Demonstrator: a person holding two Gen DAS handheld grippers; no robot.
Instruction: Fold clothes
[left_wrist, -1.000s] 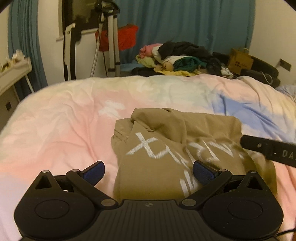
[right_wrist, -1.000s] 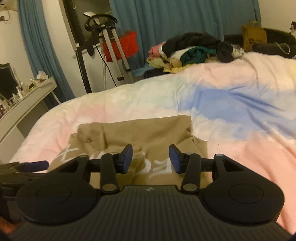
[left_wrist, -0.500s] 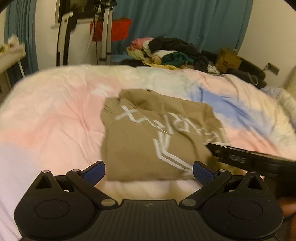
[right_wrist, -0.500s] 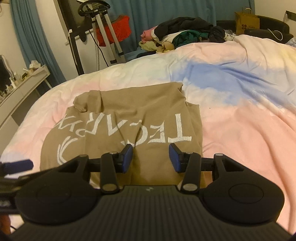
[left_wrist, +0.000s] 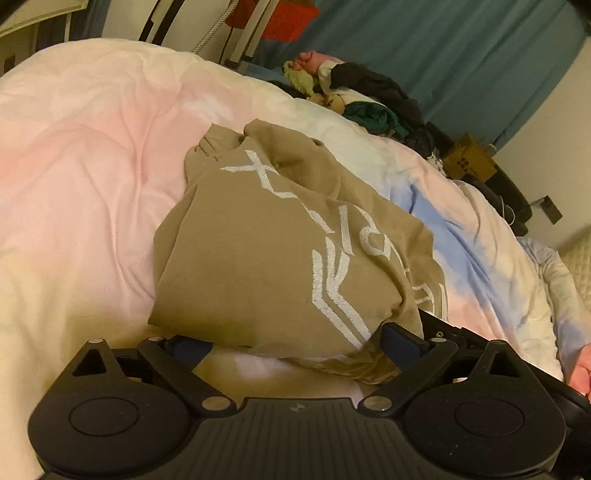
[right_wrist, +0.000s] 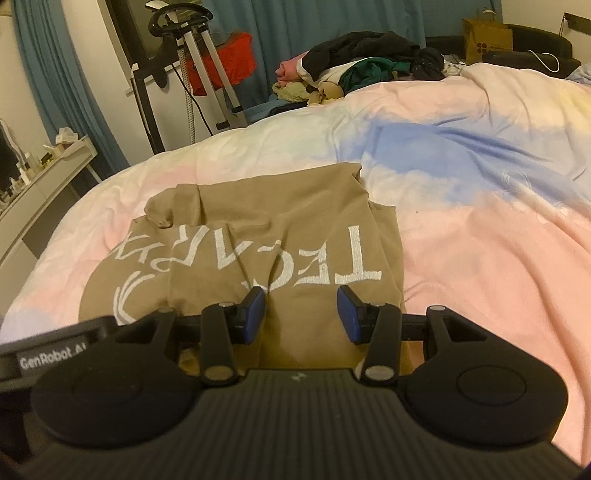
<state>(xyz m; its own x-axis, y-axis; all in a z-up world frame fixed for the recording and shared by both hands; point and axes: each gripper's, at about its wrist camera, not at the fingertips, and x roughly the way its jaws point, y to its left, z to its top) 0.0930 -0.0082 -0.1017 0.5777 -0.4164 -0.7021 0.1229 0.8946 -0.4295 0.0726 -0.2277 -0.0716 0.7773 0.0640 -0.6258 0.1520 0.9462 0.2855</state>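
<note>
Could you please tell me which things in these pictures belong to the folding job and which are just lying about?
Part of the job:
tan shirt
left claw
right claw
bed cover

Just lying about:
clothes pile
paper bag
red cloth

The right gripper (right_wrist: 301, 314) hovers low over the near edge of a tan shirt (right_wrist: 258, 236) with white lettering, its blue-padded fingers (right_wrist: 253, 314) spread apart with nothing between them but the fabric below. The shirt lies folded and a little rumpled on a pastel pink, blue and white duvet (right_wrist: 480, 229), and the black body of the left gripper (right_wrist: 55, 350), marked GenRobot.AI, shows at the lower left edge. Behind the bed are a heap of clothes (right_wrist: 354, 70), a teal curtain (right_wrist: 295, 22), a brown paper bag (right_wrist: 487, 38) and a metal stand (right_wrist: 199, 74)
</note>
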